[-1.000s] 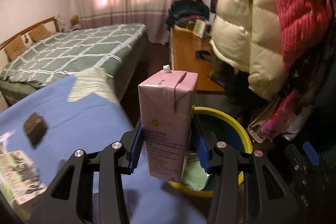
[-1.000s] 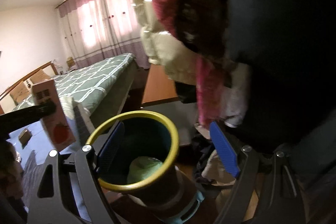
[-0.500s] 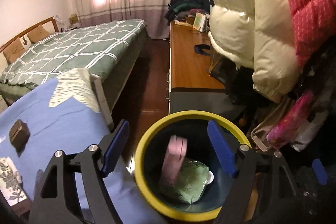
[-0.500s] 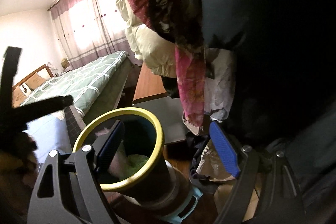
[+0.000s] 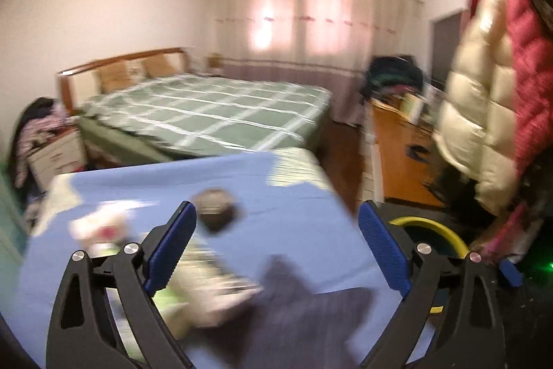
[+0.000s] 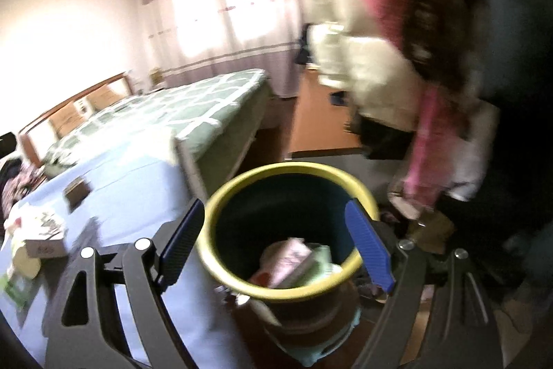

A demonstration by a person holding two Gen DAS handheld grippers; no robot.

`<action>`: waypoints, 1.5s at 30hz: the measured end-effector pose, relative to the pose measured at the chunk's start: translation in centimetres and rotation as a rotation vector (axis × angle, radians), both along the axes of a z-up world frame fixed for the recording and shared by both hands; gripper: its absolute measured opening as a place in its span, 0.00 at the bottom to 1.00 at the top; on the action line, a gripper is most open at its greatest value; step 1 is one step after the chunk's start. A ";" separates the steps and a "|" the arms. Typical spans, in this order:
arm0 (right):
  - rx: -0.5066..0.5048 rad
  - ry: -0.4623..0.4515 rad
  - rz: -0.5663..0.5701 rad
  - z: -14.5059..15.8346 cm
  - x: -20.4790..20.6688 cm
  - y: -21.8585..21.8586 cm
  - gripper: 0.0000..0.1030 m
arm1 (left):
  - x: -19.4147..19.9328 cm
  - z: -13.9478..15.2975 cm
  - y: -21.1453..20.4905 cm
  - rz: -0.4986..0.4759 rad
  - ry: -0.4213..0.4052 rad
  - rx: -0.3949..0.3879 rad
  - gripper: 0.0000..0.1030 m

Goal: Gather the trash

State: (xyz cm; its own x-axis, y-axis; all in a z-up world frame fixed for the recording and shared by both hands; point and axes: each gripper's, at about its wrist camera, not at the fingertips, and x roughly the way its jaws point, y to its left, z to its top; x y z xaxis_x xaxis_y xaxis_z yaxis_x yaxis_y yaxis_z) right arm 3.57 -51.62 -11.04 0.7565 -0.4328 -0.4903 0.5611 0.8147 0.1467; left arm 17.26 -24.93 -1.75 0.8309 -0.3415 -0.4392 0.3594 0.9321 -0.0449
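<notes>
The left gripper (image 5: 276, 244) hangs over the blue-covered table (image 5: 304, 203), its jaws opening with nothing between them. Under its left finger, near the table's front edge, lies a blurred heap of green-and-white packaging (image 5: 193, 286); a small dark brown box (image 5: 216, 210) sits farther in, toward the middle of the table. The right gripper (image 6: 274, 248) is spread wide and empty above the yellow-rimmed bin (image 6: 290, 289), which stands on the floor just off the table's right edge. Inside the bin, a pink carton (image 6: 290, 261) rests tilted against a pale green wrapper (image 6: 319, 260). Beyond the table's far edge stretches a bed (image 5: 214, 116) with a green checked cover and wooden headboard. To the right, a wooden cabinet (image 5: 397, 154) stands beside hanging cream and red puffer coats (image 5: 490, 85). Pink curtains (image 5: 304, 23) cover the far window.
</notes>
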 end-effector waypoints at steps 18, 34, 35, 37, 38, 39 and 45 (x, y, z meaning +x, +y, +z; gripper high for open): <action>-0.044 0.069 0.548 2.2 10.3 17.0 0.84 | 5.5 -5.8 27.3 0.593 -0.002 0.011 0.91; -0.266 0.246 0.695 -1.4 15.4 23.8 0.81 | 6.1 -6.9 28.1 0.609 0.036 -0.041 0.92; -0.273 0.245 0.697 -1.4 15.8 23.8 0.78 | 6.0 -6.8 27.8 0.606 0.036 -0.040 0.92; -0.249 0.257 0.723 -1.7 16.7 23.9 0.71 | 5.3 -6.6 27.4 0.600 0.034 -0.034 0.92; -0.227 0.266 0.740 -1.9 17.1 23.8 0.65 | 5.3 -6.6 27.3 0.597 0.032 -0.029 0.92; -0.203 0.276 0.753 -2.0 17.4 23.6 0.63 | 5.5 -6.7 27.3 0.596 0.033 -0.027 0.92; -0.128 0.274 0.728 -2.2 18.1 22.0 0.37 | 5.5 -6.7 26.8 0.589 0.029 -0.014 0.92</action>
